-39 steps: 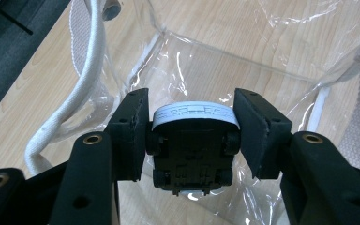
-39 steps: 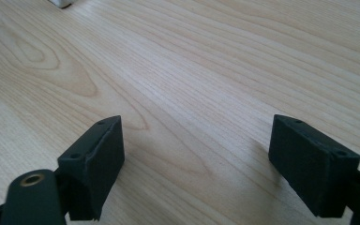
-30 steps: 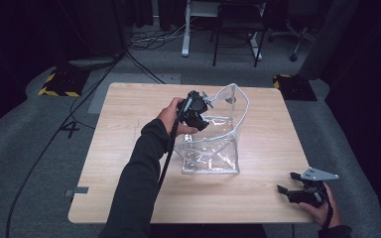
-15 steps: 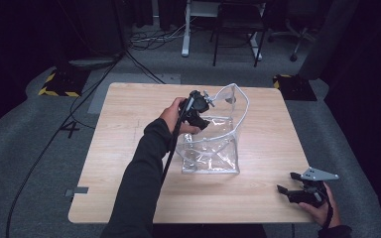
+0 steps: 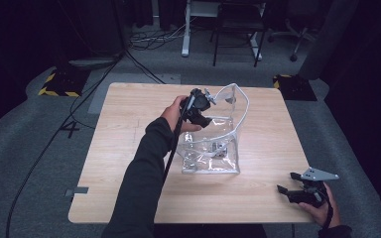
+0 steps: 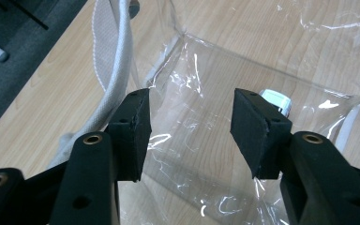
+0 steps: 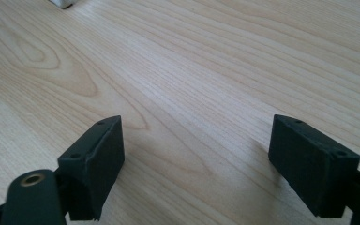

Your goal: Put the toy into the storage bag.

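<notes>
1. Left gripper (image 5: 202, 105): jaws stood apart with a moderate gap, nothing between the pads. Held in the person's left hand (image 5: 174, 113) at the upper left rim of the clear plastic bag (image 5: 213, 148), over the bag's open mouth.
2. In the left gripper view, the pads (image 6: 131, 131) hung above the bag's clear wall (image 6: 192, 117); the wood grain showed through the plastic between them.
3. White webbing strap (image 6: 110, 56) curved down the left side of that view, just beside the left pad. From above, the strap (image 5: 238, 96) arched over the bag's top.
4. Small white cap (image 6: 276, 99) peeked out behind the right pad, inside the bag; what it belonged to, could not tell. Some small items (image 5: 217, 148) lay at the bag's bottom, too blurred to name.
5. Bag stood upright near the middle of the wooden table (image 5: 129, 148).
6. Right gripper (image 5: 297, 192): jaws wide, empty. Held in the right hand (image 5: 320, 208) at the table's near right corner, well apart from the bag.
7. Right gripper view: pads (image 7: 93, 164) low over bare wood (image 7: 192, 70).
</notes>
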Tool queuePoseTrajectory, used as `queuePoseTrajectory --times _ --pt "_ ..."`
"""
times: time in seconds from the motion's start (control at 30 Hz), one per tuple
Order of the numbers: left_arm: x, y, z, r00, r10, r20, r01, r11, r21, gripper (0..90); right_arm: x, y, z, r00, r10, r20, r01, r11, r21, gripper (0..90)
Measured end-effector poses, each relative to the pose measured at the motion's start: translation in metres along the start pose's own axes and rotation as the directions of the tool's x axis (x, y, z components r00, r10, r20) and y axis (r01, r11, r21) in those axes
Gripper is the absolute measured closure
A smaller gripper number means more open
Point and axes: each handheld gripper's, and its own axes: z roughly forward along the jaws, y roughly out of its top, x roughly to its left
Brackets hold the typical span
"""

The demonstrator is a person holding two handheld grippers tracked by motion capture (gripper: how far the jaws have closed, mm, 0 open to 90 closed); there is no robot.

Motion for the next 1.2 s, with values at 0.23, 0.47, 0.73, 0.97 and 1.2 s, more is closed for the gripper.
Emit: queuePoseTrajectory --times 0.23,0.47,0.73,0.97,1.2 --pt "0.0 0.0 -0.001 1.0 0.008 -0.004 -0.008 0.9999 -0.007 48.6 0.0 0.0 0.0 1.0 0.0 0.0 0.0 1.0 0.0 18.6" --pt "-0.002 -0.004 -0.016 0.9991 -0.041 0.008 0.041 0.9966 -0.071 47.0 0.0 0.0 0.0 1.0 0.005 0.001 -0.005 1.0 -0.002 18.6" --pt "0.007 -0.008 -0.034 0.9985 -0.048 -0.025 0.045 0.9932 -0.107 44.8 0.0 0.0 0.0 1.0 -0.001 0.0 0.001 1.0 0.0 18.6" --pt "0.011 -0.012 -0.041 0.9926 -0.086 -0.085 0.072 0.9846 -0.159 41.2 0.0 0.0 0.0 1.0 0.0 0.0 0.0 1.0 0.0 18.6" --pt "0.015 -0.016 -0.044 0.9718 -0.178 -0.155 0.138 0.9618 -0.237 31.6 0.0 0.0 0.0 1.0 0.0 0.0 0.0 1.0 0.0 18.6"
